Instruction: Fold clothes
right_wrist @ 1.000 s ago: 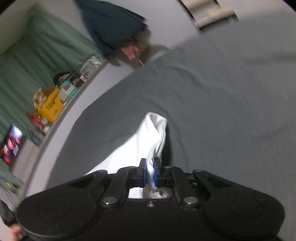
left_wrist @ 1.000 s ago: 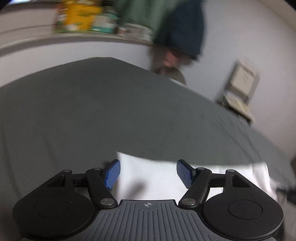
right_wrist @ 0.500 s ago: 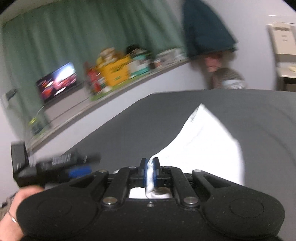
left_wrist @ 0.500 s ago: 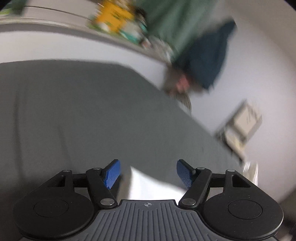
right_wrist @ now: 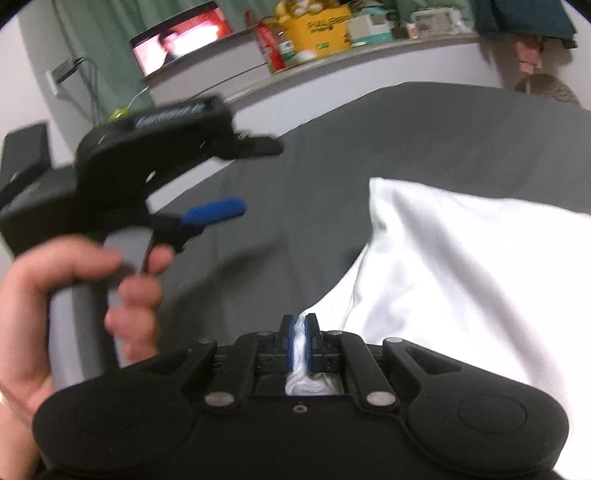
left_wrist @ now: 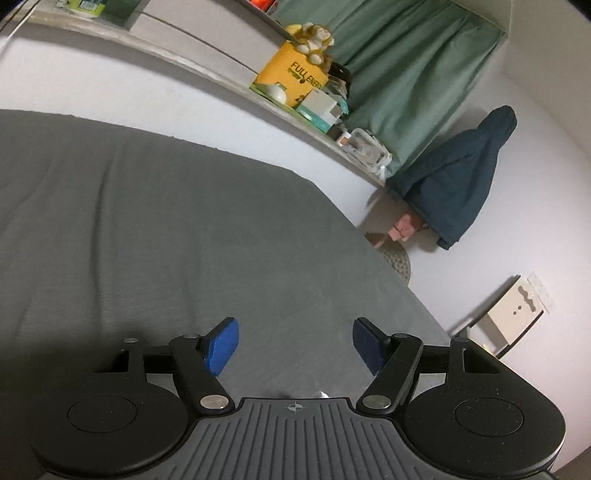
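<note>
A white garment [right_wrist: 461, 258] lies on the dark grey bed sheet [right_wrist: 406, 133], spread to the right in the right wrist view. My right gripper [right_wrist: 300, 339] is shut on a bunched edge of it, with white cloth pinched between the blue pads. My left gripper [left_wrist: 293, 349] is open over bare sheet [left_wrist: 166, 229] with nothing between its fingers. Only a tiny white sliver [left_wrist: 320, 394] shows at its base. From the right wrist view the left gripper [right_wrist: 221, 210] appears at the left, blurred, held by a person's hand [right_wrist: 74, 288].
A shelf [left_wrist: 184, 62] behind the bed carries a yellow box [left_wrist: 291, 79], small boxes and a lit screen [right_wrist: 181, 35]. Green curtains [left_wrist: 399, 70] hang behind. A dark blue jacket [left_wrist: 461, 177] hangs on the white wall, past the bed's far corner.
My right gripper swung across the bed with the white cloth in it, bringing the left gripper into its view. The left wrist view rolled, and the white garment slid out of it.
</note>
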The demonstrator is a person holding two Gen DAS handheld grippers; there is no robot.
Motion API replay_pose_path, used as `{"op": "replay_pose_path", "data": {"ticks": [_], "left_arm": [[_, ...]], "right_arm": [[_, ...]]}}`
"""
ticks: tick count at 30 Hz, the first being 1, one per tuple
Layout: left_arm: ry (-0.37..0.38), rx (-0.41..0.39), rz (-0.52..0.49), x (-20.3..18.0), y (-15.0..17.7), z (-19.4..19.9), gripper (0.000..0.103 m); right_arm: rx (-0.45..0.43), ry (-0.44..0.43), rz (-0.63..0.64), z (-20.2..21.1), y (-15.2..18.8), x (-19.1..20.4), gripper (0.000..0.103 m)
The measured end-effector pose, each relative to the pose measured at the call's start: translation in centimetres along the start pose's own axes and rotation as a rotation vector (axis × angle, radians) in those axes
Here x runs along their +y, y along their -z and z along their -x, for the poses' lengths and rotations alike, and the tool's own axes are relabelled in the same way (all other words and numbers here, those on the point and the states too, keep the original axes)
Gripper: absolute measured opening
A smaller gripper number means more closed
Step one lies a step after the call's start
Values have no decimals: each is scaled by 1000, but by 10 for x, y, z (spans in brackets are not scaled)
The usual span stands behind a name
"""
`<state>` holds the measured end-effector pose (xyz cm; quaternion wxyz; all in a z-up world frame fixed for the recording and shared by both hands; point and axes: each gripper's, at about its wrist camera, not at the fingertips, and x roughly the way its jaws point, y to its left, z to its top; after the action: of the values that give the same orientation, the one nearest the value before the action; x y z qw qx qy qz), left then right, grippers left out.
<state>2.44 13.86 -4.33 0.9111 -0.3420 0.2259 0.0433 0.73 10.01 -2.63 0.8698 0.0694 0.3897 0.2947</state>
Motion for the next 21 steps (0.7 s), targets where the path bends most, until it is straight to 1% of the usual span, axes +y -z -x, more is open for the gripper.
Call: {"op": "replay_pose_path", "data": {"ticks": [2,4,6,8,9,10,11,12,14,15,16,18,19,21], "left_arm": [[4,11,14,1,-2,-5,70],[5,18,18,2,-1,-4,70],[10,16,14,3,1,1,70],[6,14,20,6,2,3,70],[3,12,26,7,3,4,70],[0,12,29,7,3,3,70],[-4,15,30,7,4,2,70],[-9,16,30,8,5,2,70],[-17,17,29,6,6,0,70],[-21,18,27,6,7,0,70],[-25,19,25,7,7,0,70],[-29,20,25,8,8,-1,70],[-30,19,29,9,8,0,70],[-31,20,37,12,9,0,70]], "right_arm": [[32,-1,19,-3,3,-2,7],[42,-10,22,-3,3,-4,10],[17,-38,18,7,0,-5,15],[-38,-50,24,22,-4,-2,28],[-86,-31,29,33,-7,-3,39],[-130,0,32,42,-10,-5,46],[-164,33,30,48,-14,-8,46],[-175,62,29,51,-19,-13,46],[-116,97,31,43,-28,-23,40],[-79,112,33,38,-32,-28,29],[-49,107,28,33,-34,-32,27],[-8,70,14,26,-33,-35,27],[8,84,21,22,-29,-34,28],[33,141,41,11,-21,-29,28]]}}
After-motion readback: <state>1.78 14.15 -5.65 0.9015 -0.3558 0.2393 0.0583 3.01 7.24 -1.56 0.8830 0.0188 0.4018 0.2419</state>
